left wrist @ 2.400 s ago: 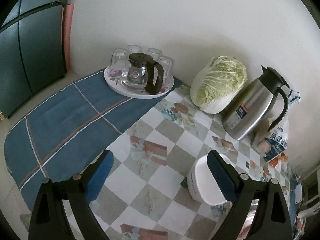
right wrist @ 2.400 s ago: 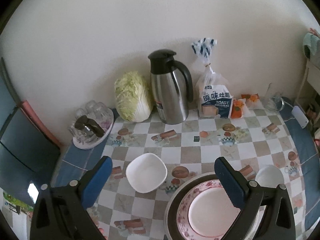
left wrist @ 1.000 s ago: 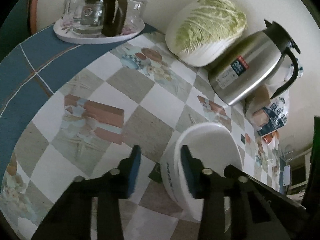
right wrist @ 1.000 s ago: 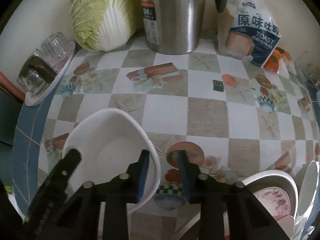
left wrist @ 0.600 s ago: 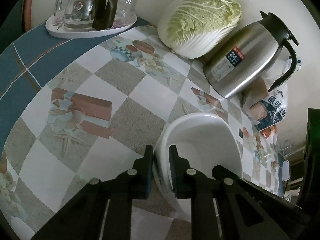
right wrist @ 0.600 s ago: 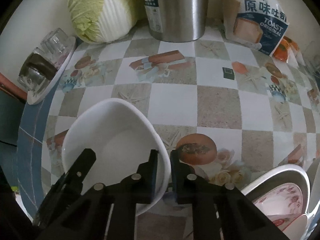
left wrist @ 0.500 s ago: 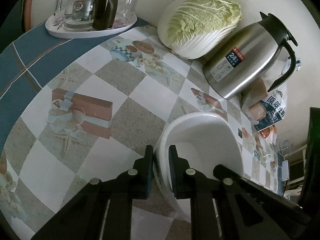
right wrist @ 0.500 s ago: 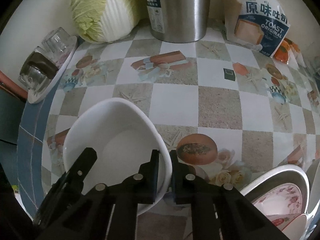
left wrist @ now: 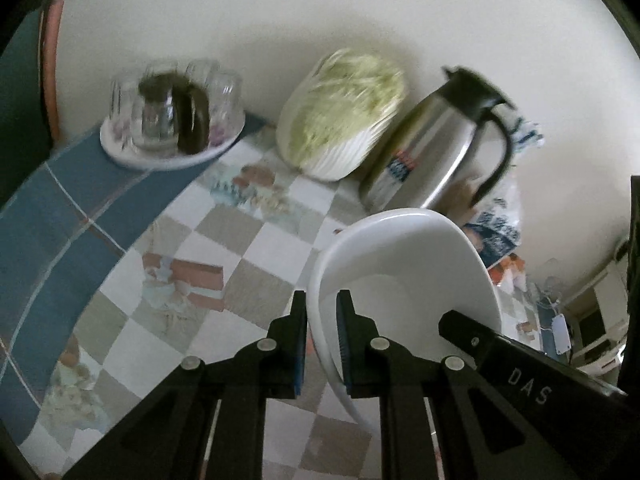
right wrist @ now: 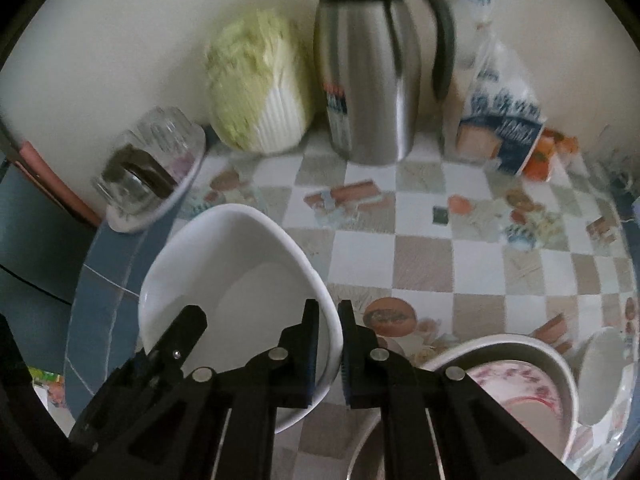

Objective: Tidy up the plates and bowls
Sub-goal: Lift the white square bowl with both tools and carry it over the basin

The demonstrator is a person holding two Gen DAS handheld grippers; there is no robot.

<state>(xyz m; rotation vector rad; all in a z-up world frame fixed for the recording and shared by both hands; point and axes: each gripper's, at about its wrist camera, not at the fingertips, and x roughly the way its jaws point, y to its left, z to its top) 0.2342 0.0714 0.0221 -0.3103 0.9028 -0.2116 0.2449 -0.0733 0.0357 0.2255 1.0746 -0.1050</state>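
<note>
The square white ceramic bowl (right wrist: 236, 280) is pinched on opposite rims by the left gripper (left wrist: 322, 336) and the right gripper (right wrist: 329, 340), jaws nearly closed. It is held clear of the checked tablecloth (right wrist: 420, 248), lower centre. Next, carrying to the stacked plates (right wrist: 532, 384), lower right, seems needed.
</note>
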